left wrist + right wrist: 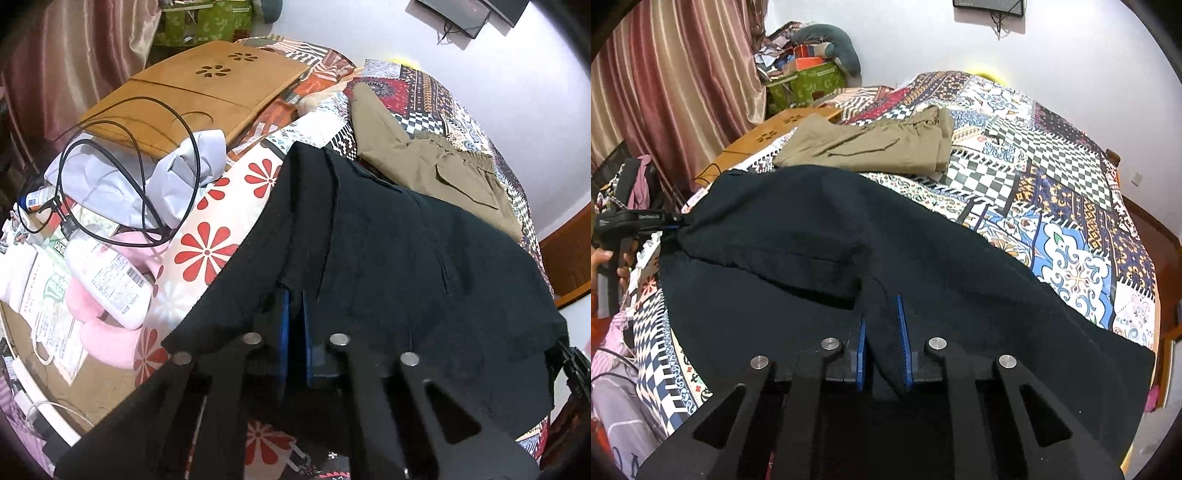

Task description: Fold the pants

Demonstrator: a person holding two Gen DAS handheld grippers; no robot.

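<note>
Black pants (406,258) lie spread over the patterned bedspread (1052,177). My left gripper (294,299) is shut on a fold of the black cloth, which is pinched between its blue pads (283,332). My right gripper (881,314) is shut on another bunched ridge of the same pants (812,221), which runs between its blue pads (903,343). In the right wrist view the left gripper (670,223) shows at the pants' left edge, with a person's hand (602,258) on its handle. Folded khaki pants (424,158) (879,144) lie beyond the black ones.
To the left of the pants a wooden lap desk (192,96), a looped black cable (147,155), a grey cloth (110,181), a white bottle (110,280) and a pink cushion (107,332) crowd the bed. A curtain (665,92) and a green box (809,85) stand behind.
</note>
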